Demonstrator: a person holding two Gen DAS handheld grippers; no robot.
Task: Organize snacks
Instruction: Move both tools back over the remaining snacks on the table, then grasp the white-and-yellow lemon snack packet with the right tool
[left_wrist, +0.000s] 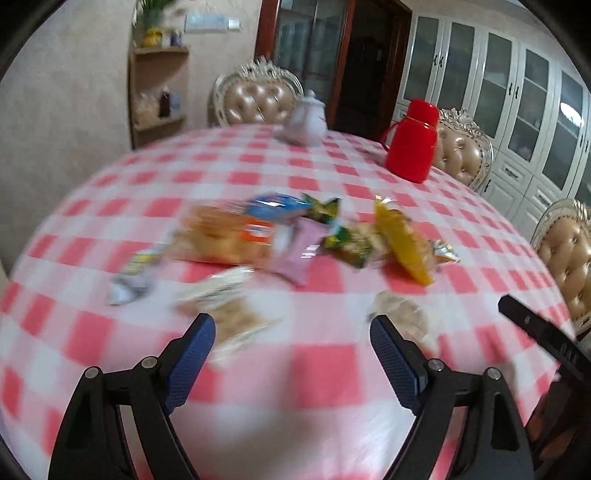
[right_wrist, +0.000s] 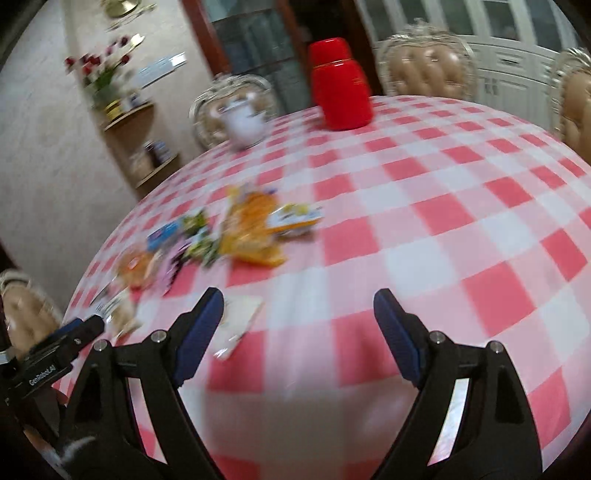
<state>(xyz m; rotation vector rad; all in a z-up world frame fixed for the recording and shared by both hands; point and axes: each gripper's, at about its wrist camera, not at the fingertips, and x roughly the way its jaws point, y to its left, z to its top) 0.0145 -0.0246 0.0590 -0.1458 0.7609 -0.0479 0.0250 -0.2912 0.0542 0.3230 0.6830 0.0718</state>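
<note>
We work over the round table (left_wrist: 110, 206) in its pink-checked cloth, where the snacks (left_wrist: 295, 236) lie in a loose heap near the middle — a bread pack (left_wrist: 221, 236), a yellow bag (left_wrist: 402, 243), a pink wrapper (left_wrist: 299, 251), small green sweets (left_wrist: 325, 208). Both views are blurred, so we should steady first. Our left gripper (left_wrist: 291, 354) and right gripper (right_wrist: 297, 332) hang above the cloth, jaws spread wide, holding nothing. Best we take the nearest flat packet (left_wrist: 229, 306) by its edge — one item each, clear of the red flask (left_wrist: 412, 140).

Soft, even indoor light, heavy motion blur on the snack packets (left_wrist: 295, 236), fisheye bending and dark corners.
</note>
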